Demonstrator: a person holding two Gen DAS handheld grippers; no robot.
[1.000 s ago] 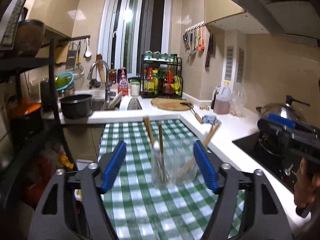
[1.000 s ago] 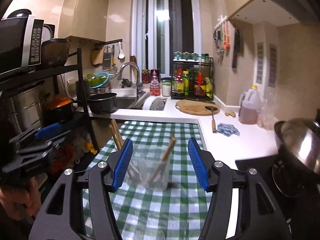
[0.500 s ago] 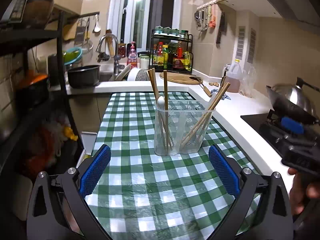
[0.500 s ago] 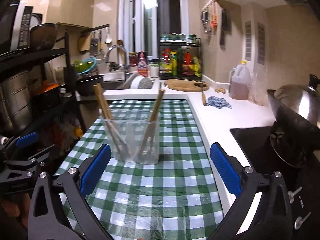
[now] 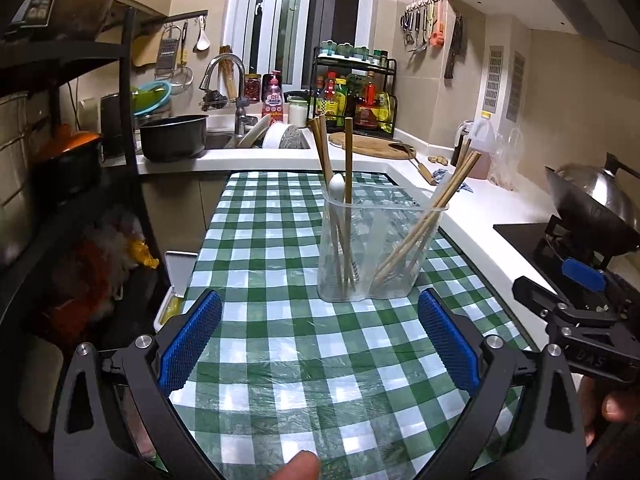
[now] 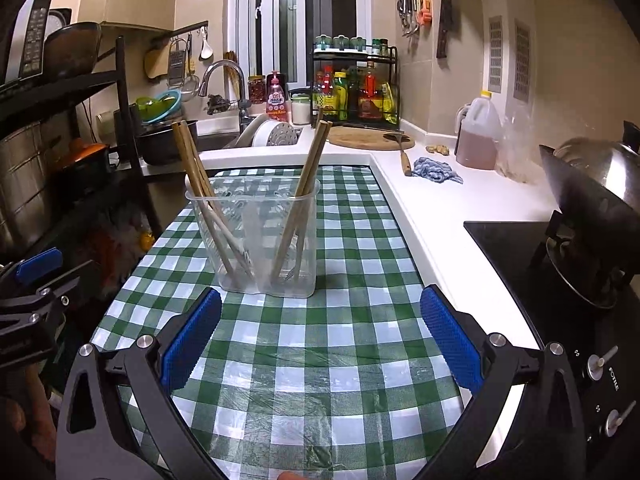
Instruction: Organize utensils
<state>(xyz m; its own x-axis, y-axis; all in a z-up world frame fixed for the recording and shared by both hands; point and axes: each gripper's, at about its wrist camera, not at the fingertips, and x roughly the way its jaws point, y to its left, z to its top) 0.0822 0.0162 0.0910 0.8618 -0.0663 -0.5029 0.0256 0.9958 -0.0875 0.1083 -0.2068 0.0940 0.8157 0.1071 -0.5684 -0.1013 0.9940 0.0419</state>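
A clear plastic utensil holder point(image 5: 380, 252) stands on the green checked tablecloth point(image 5: 300, 368). It holds wooden chopsticks point(image 5: 432, 216) and a white spoon point(image 5: 337, 188) on separate sides. It also shows in the right wrist view point(image 6: 256, 240), with chopsticks point(image 6: 200, 184) leaning left and right. My left gripper point(image 5: 318, 344) is open and empty, a short way in front of the holder. My right gripper point(image 6: 320, 344) is open and empty, also in front of it. Each gripper appears at the edge of the other's view.
A white counter point(image 6: 460, 216) runs along the right, with a blue cloth point(image 6: 436, 170), an oil jug point(image 6: 478, 136) and a wok point(image 6: 600, 200) on a black hob. A sink point(image 5: 224, 136), pot and spice rack point(image 5: 354, 96) stand at the back. A black shelf unit point(image 5: 80, 160) is on the left.
Both grippers have opened wide and pulled back from the holder, which now stands farther ahead on the cloth.
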